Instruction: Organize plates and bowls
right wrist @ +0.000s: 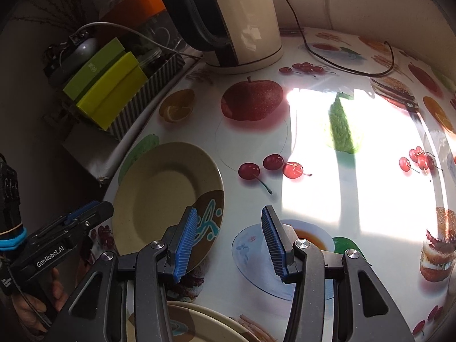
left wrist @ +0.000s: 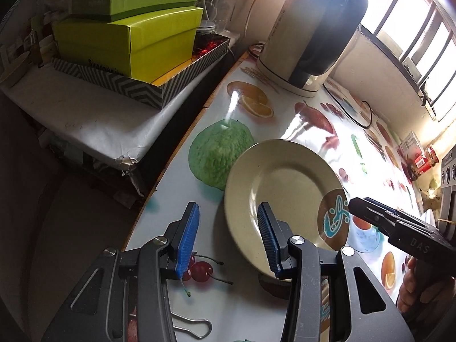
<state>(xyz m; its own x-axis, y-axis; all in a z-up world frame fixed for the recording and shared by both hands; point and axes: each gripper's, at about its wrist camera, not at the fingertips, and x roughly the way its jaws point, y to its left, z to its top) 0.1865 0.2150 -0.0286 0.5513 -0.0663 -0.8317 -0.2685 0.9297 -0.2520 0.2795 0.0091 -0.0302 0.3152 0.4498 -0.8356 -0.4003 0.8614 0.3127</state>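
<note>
Left gripper [left wrist: 228,236] nearest lens: blue ribbed pads spread wide, holding nothing, right pad over near rim of round cream plate with brown-and-teal motif [left wrist: 285,196]. Plate lies flat on fruit-print tablecloth [left wrist: 216,307], near table's left edge.

Right gripper [right wrist: 229,239] likewise spread and empty, left pad overlapping same plate's decorated rim. Second cream dish [right wrist: 199,325] partly visible at bottom edge, contents unclear.

Judgement: pick-up step just starting; next move needs one gripper closing on plate rim, then carrying it toward the other dish.

Zigzag-patterned tray [left wrist: 119,82] holds lime-green boxes [left wrist: 128,42]. Cream electric kettle [left wrist: 310,34] stands behind.
</note>
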